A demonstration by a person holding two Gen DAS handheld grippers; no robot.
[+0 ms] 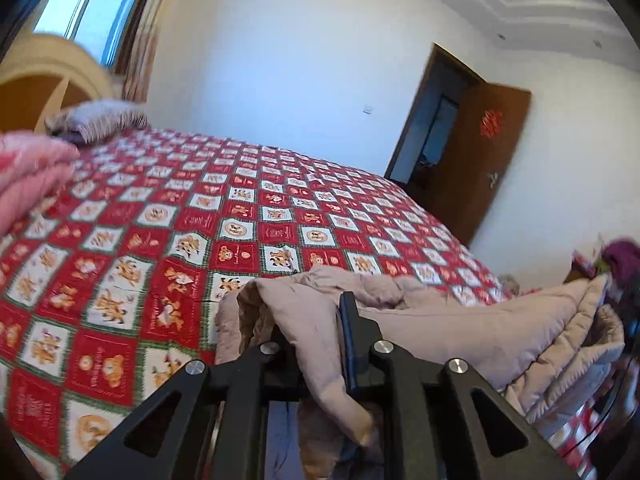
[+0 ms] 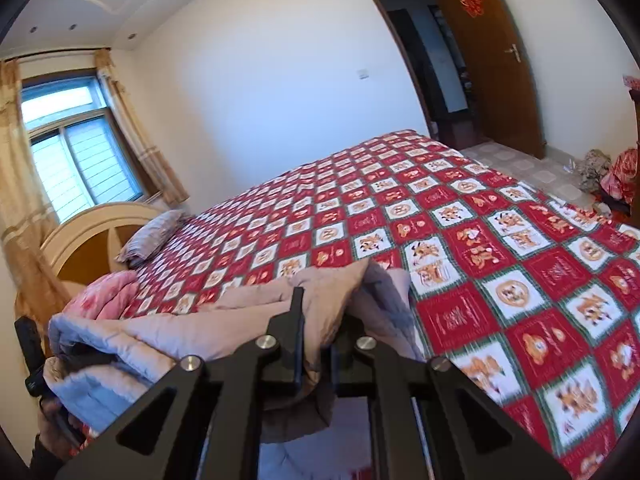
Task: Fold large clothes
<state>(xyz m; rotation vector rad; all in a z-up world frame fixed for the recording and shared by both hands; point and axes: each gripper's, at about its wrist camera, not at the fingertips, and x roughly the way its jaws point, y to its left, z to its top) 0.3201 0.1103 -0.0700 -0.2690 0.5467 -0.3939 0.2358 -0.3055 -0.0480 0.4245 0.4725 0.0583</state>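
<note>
The left claw (image 1: 316, 332) was pinched on a fold of the padded beige-pink quilted coat (image 1: 460, 320), its two black fingers nearly together with the fabric bunched between them and spilling down over the claw's frame. The right claw (image 2: 320, 320) was likewise clamped on the same coat (image 2: 224, 320), a thick wad of cloth squeezed in the narrow gap between its fingers. The coat hung stretched between the two claws at the near edge of the bed, above the red, white and green checked bedspread with bear prints (image 2: 500, 248). Its far end rested against the spread. A folded pink quilt (image 1: 28, 176) and a grey-lilac pillow (image 2: 148, 240) lay near the cream headboard (image 2: 88, 220).
</note>
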